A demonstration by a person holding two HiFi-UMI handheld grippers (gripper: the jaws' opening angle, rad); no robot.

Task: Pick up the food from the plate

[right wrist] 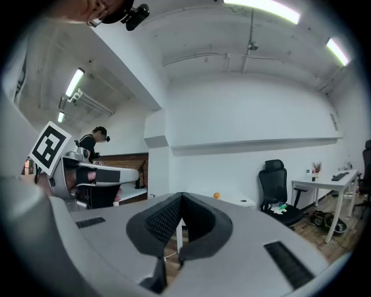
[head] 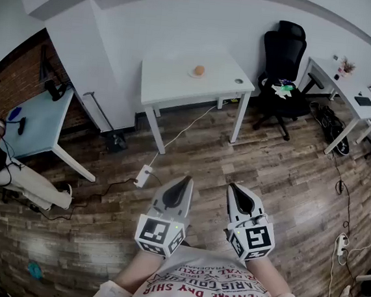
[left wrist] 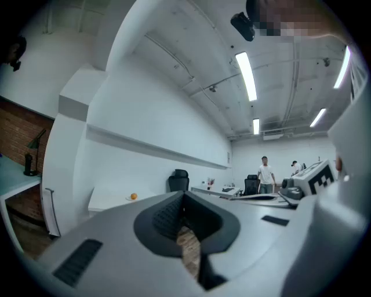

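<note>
Small round orange food (head: pixel 199 70) sits on a pale plate (head: pixel 190 74) near the back of the white table (head: pixel 172 88), well apart from both grippers. It is probably light and smooth and may roll, so it is best gripped gently across its widest middle. The left gripper (head: pixel 183 181) and right gripper (head: pixel 236 189) are held level, jaws together and empty.

The food (head: pixel 199 69) is orange, the table (head: pixel 172 88) white.
</note>
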